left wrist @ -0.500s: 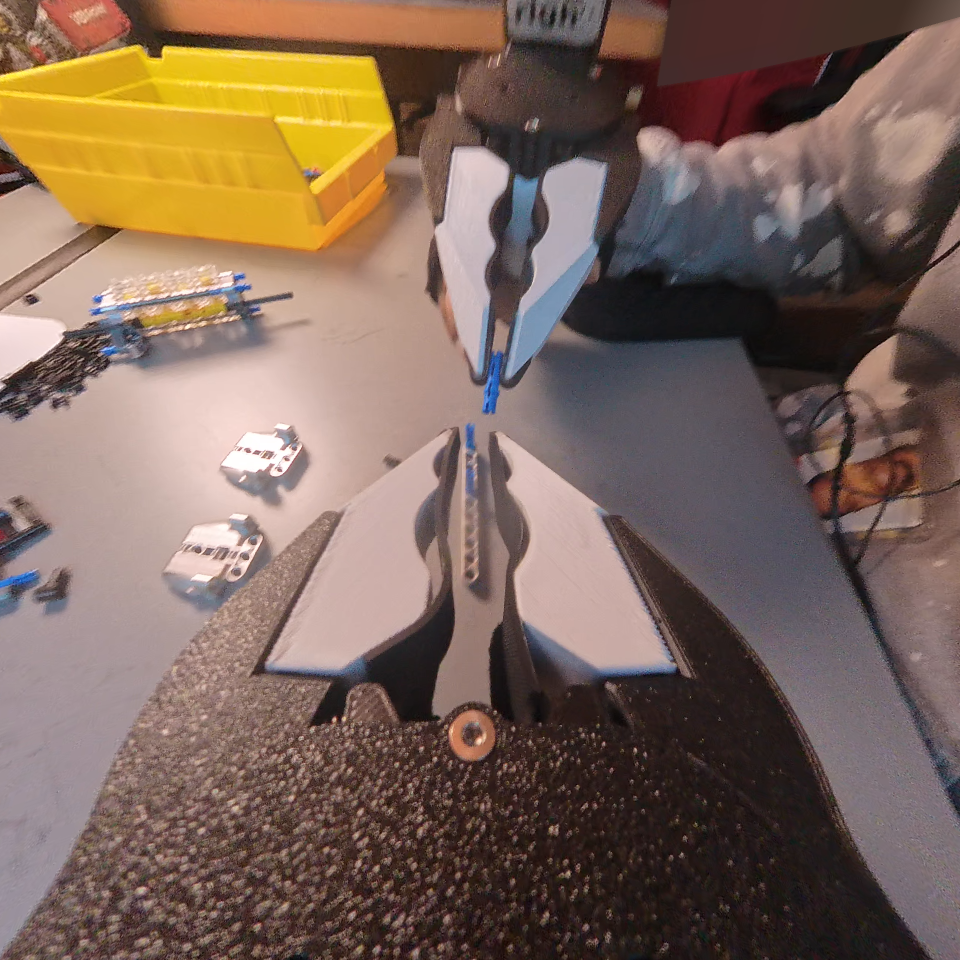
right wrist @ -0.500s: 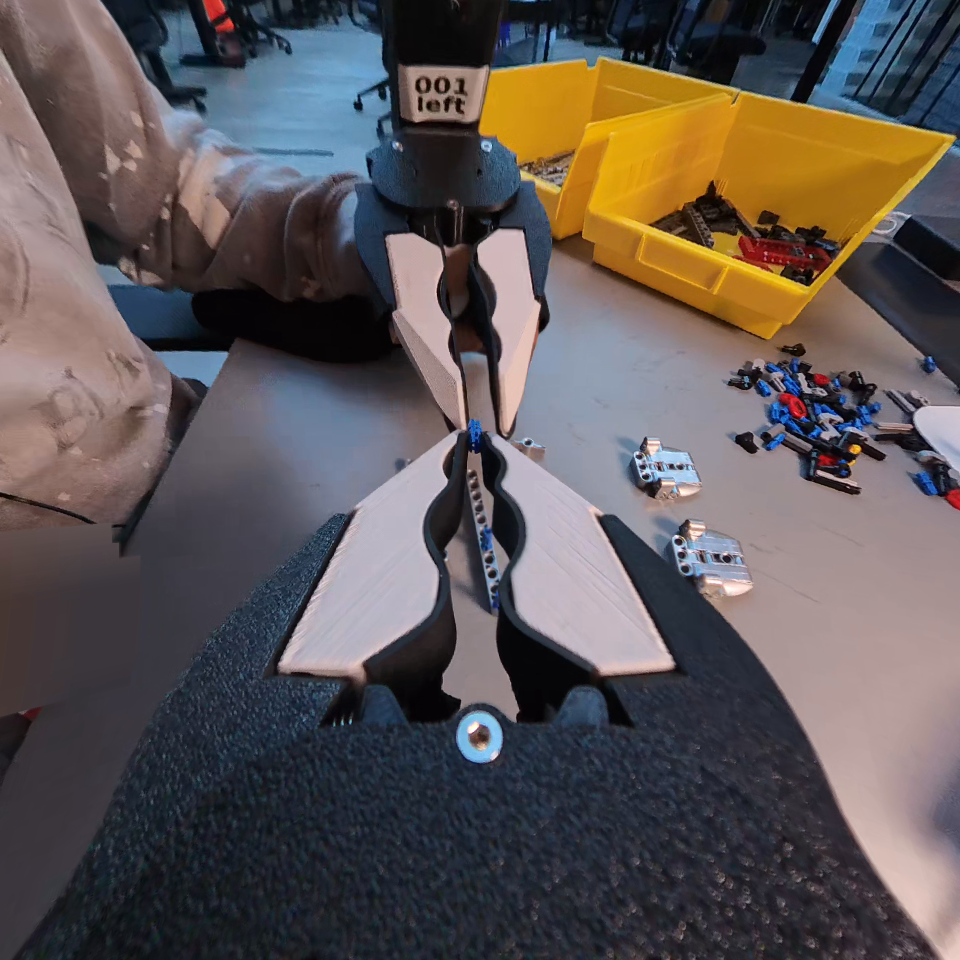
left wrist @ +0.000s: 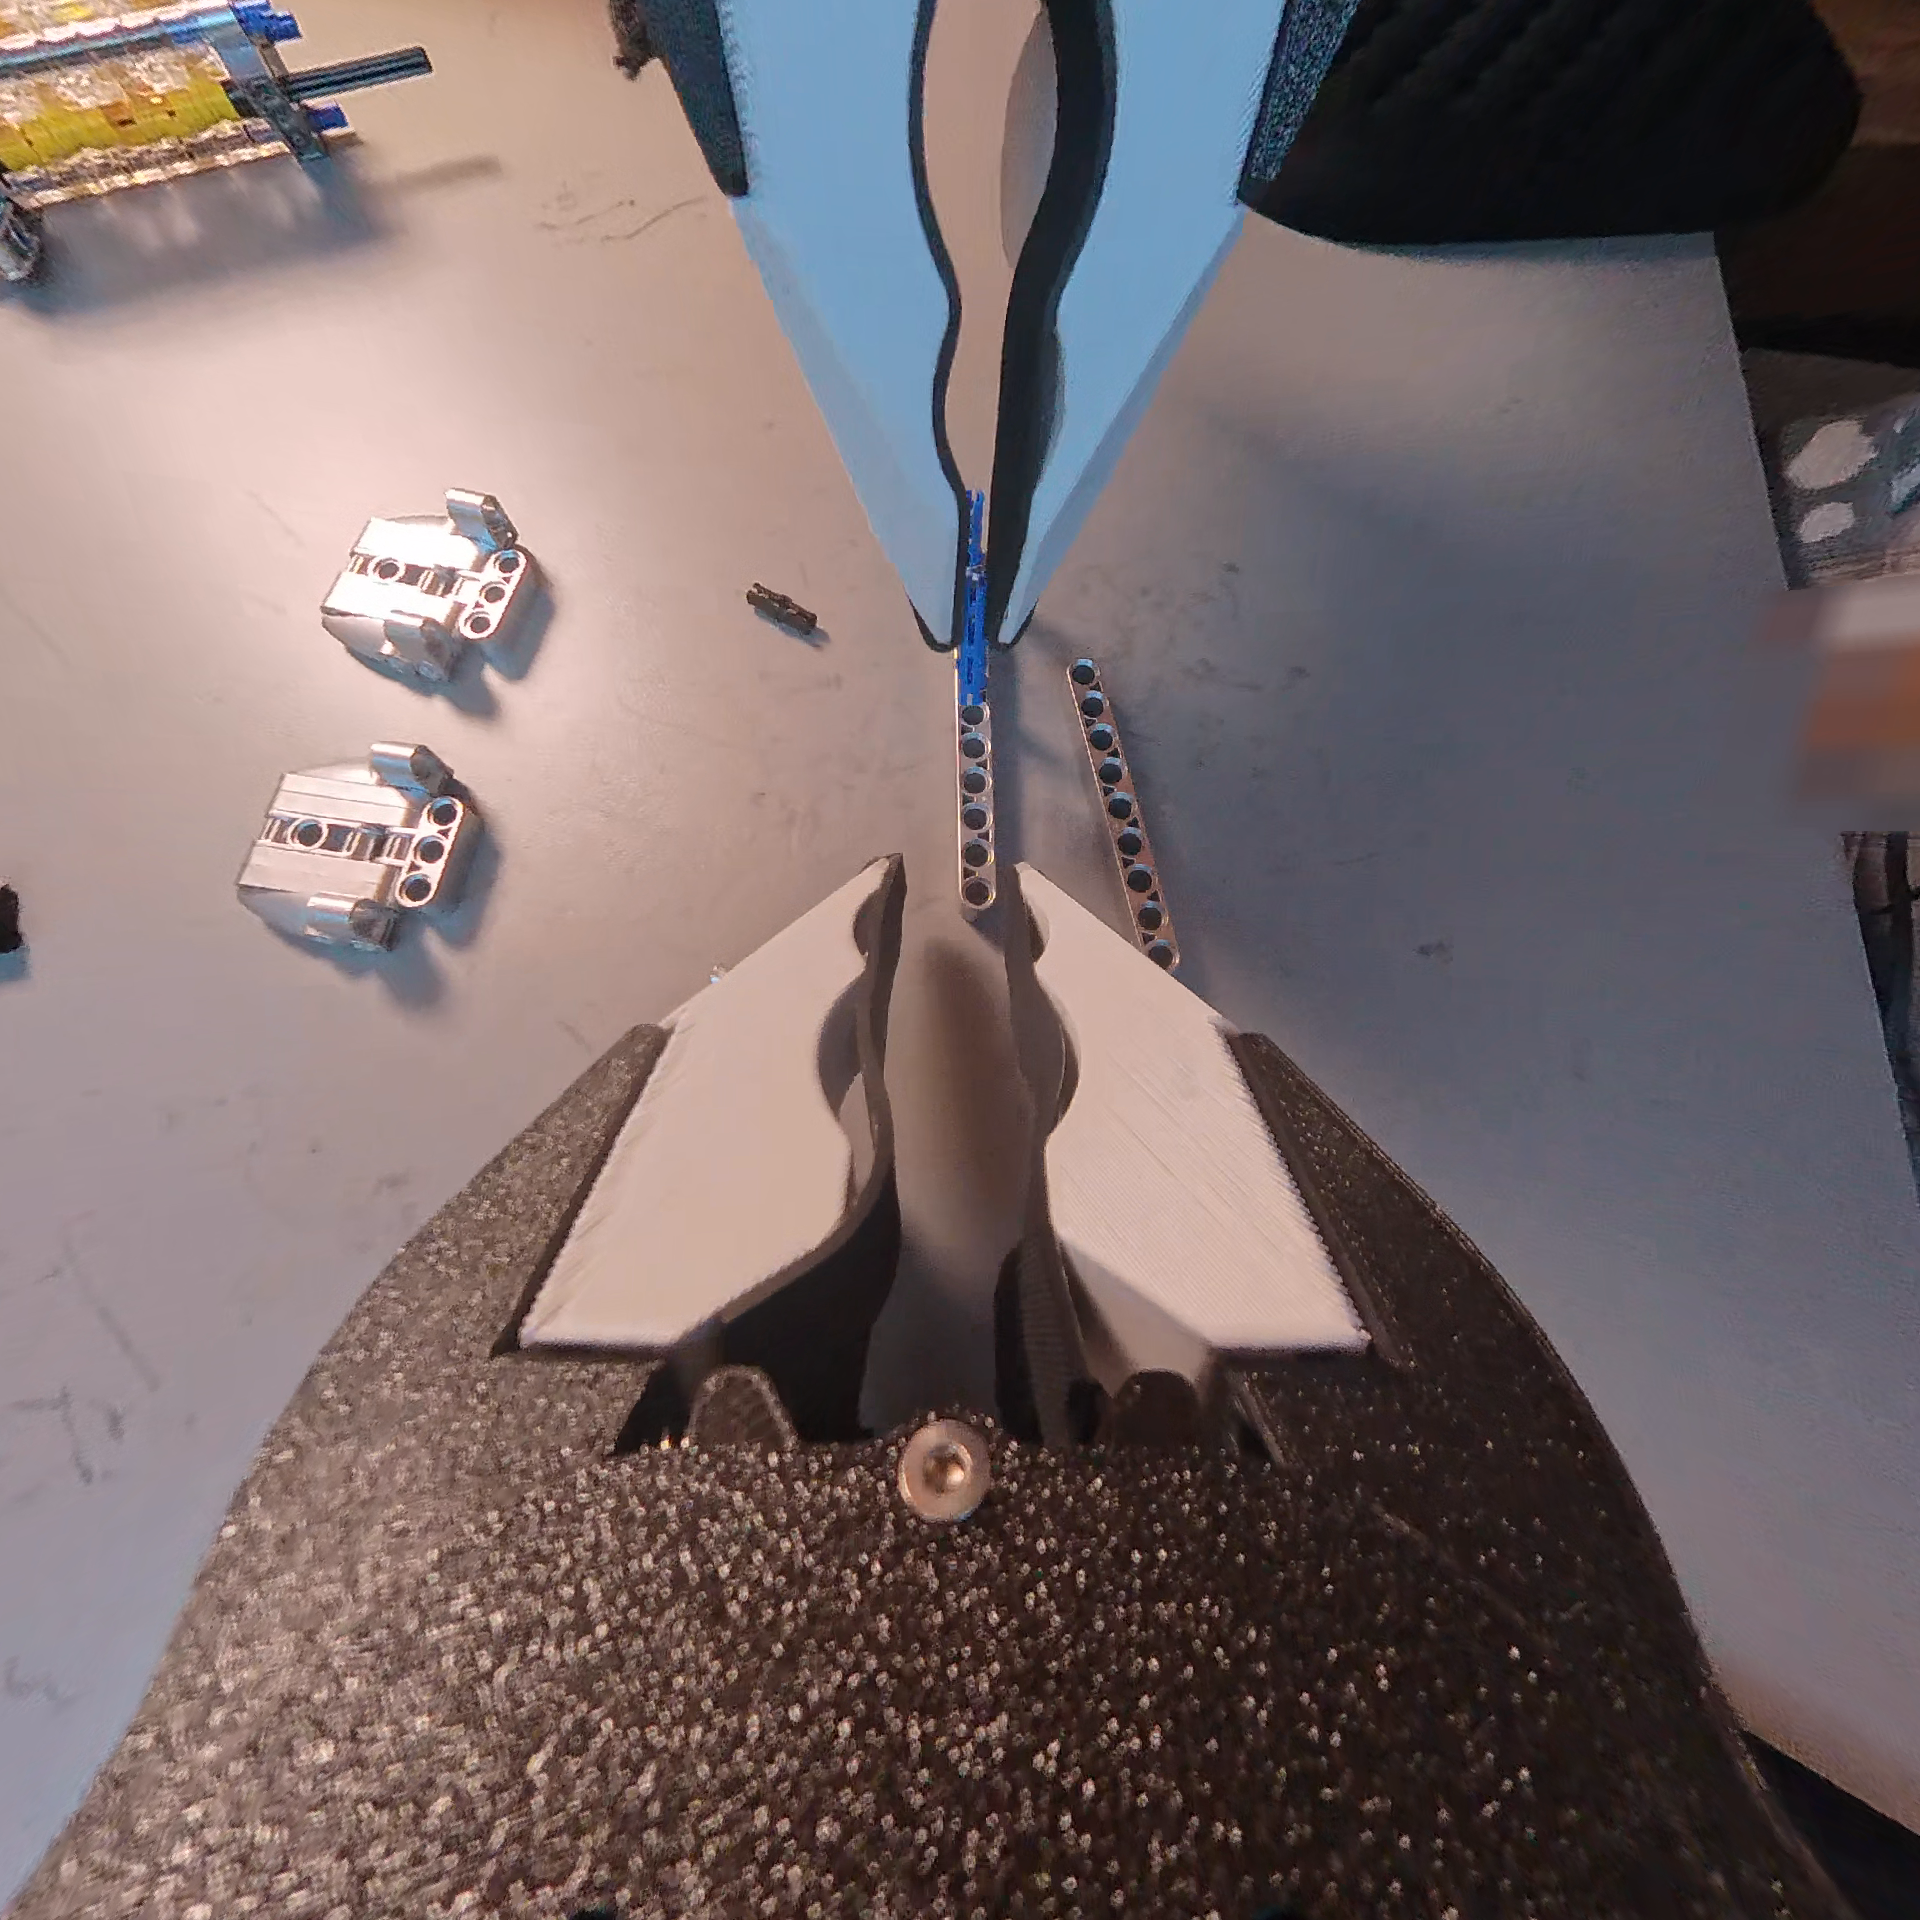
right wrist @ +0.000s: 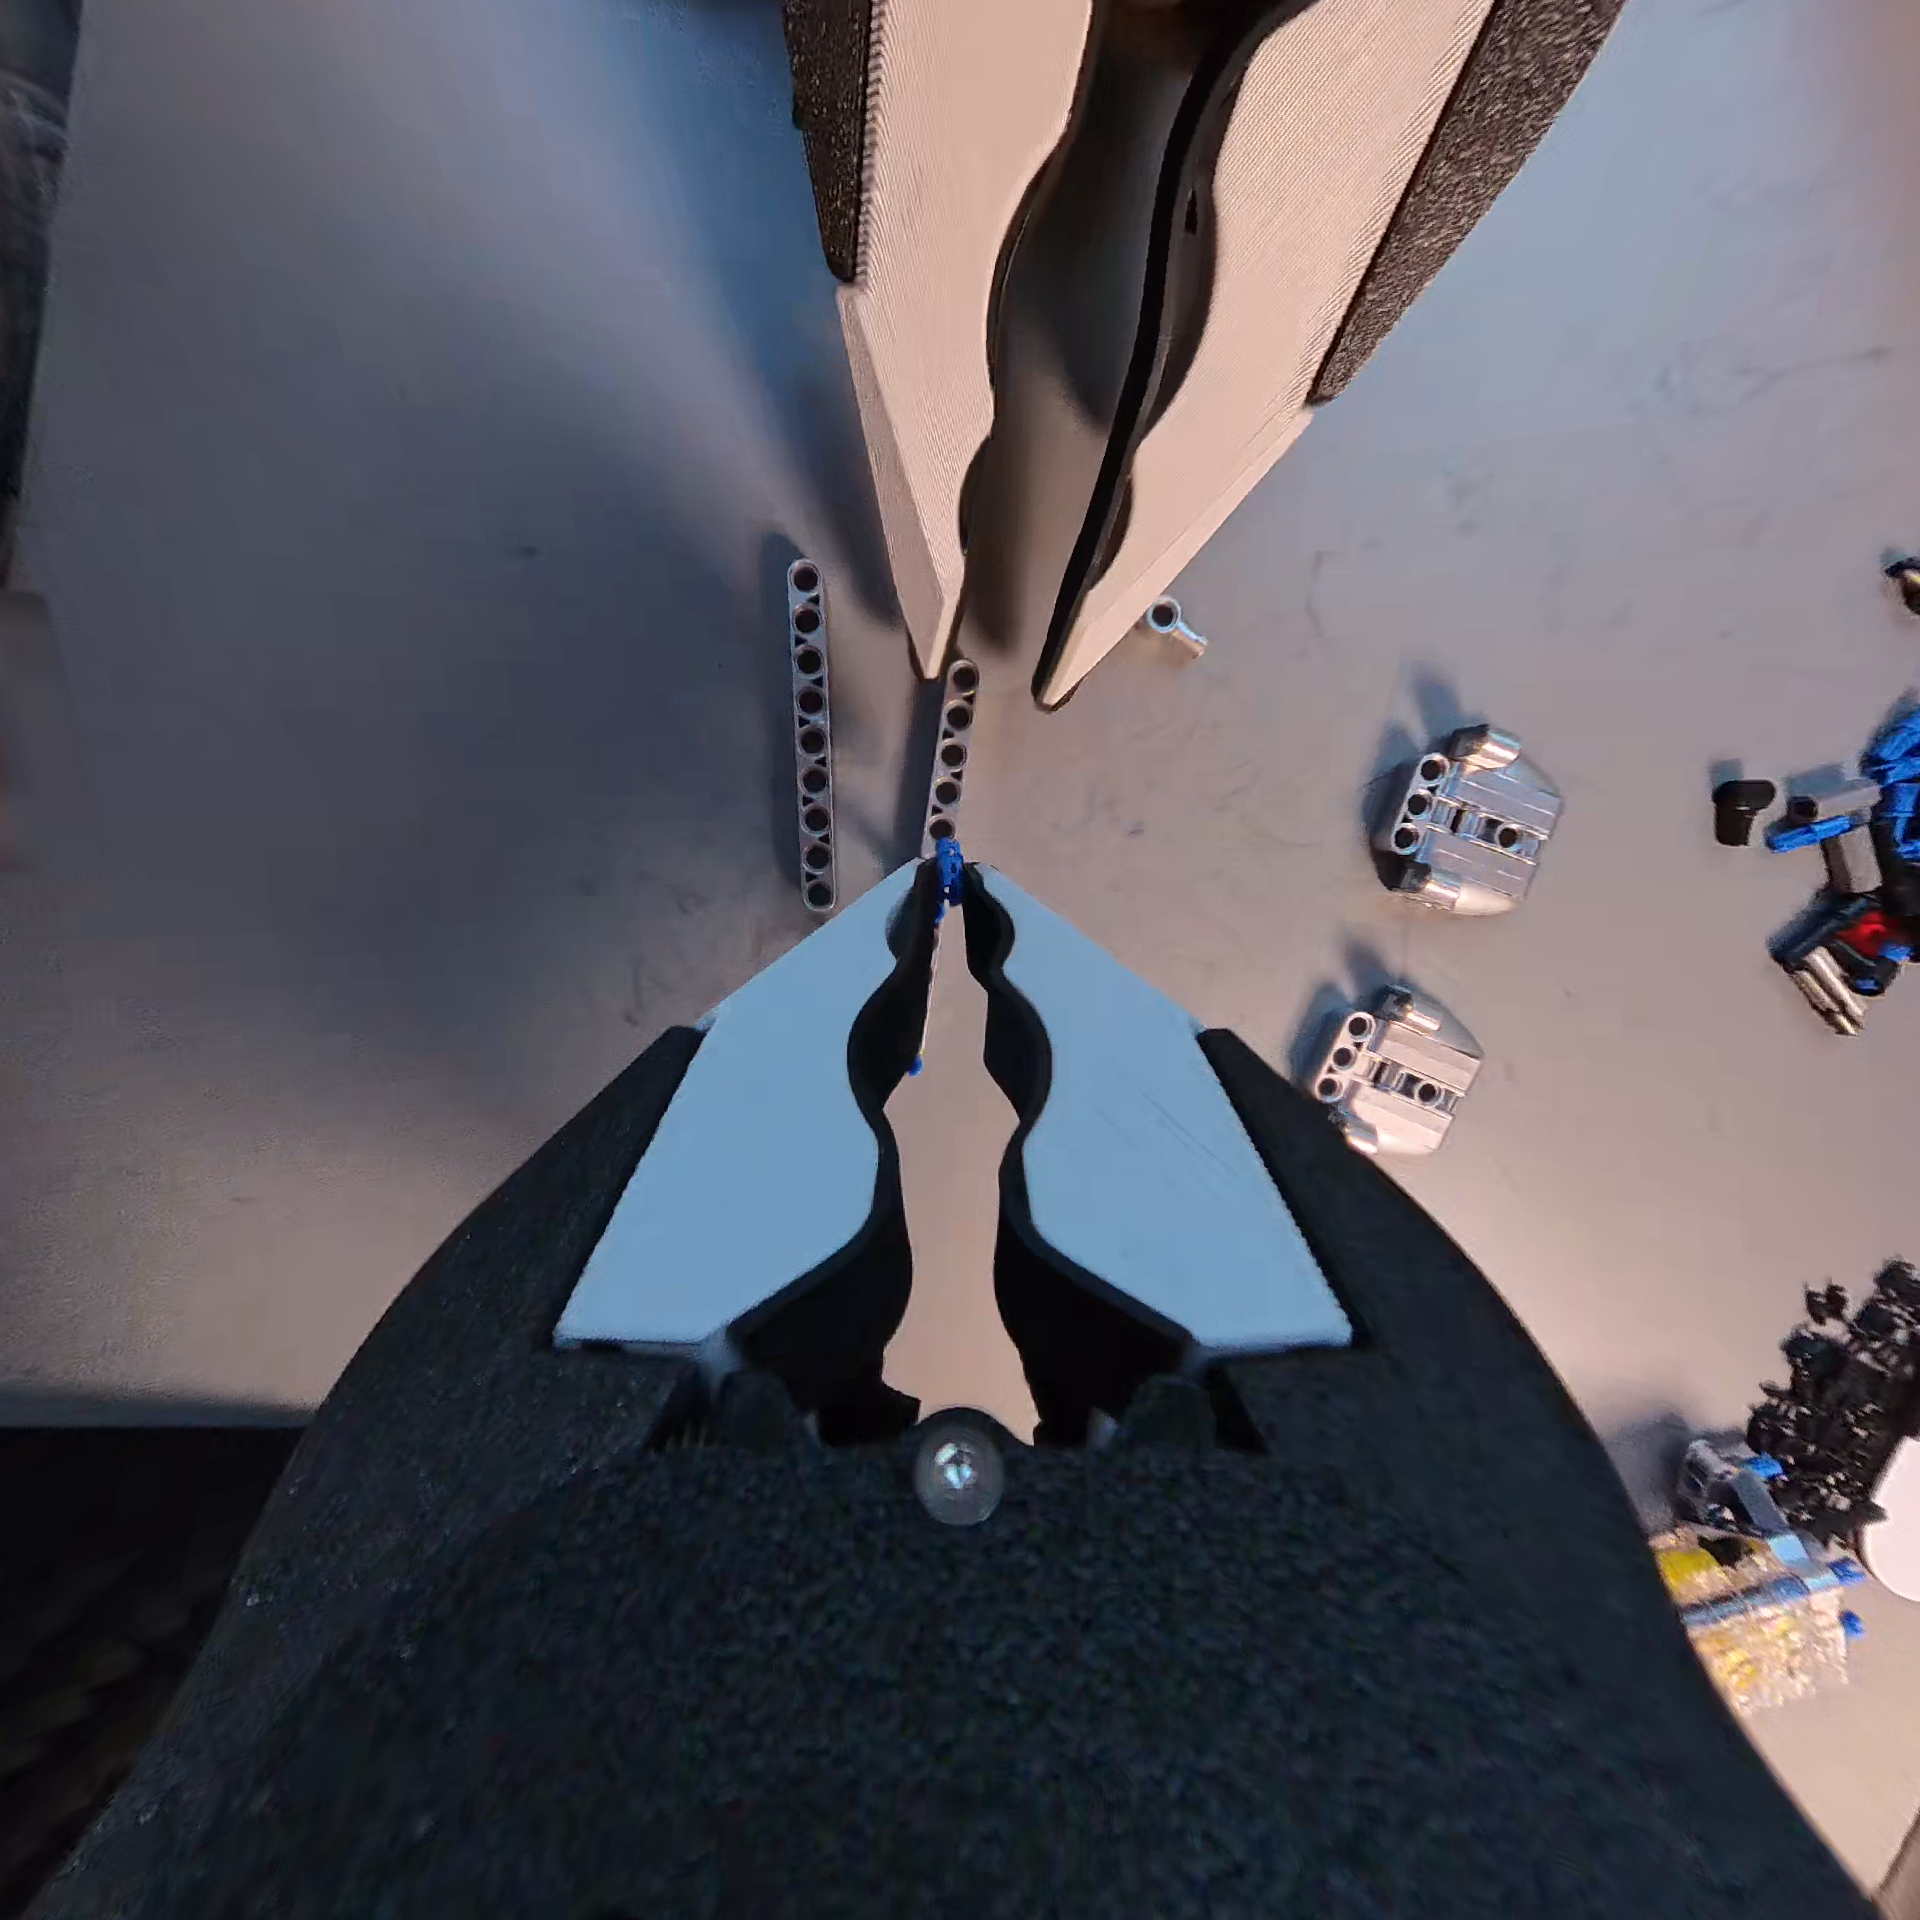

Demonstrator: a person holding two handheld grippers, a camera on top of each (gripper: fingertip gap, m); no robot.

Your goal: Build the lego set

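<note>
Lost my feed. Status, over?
Left gripper open, gray beam end between its fingers. Right gripper shut on blue pin at beam's other end. Second beam alongside, apart.

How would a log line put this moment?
left gripper: open, astride grey beam end | right gripper: shut on blue pin at beam's other end | second beam beside

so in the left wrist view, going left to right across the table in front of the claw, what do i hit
two silver panel pieces → small black pin → grey holed beam with a blue pin at its far end, pinched by the right claw → second grey holed beam lying flat
</note>
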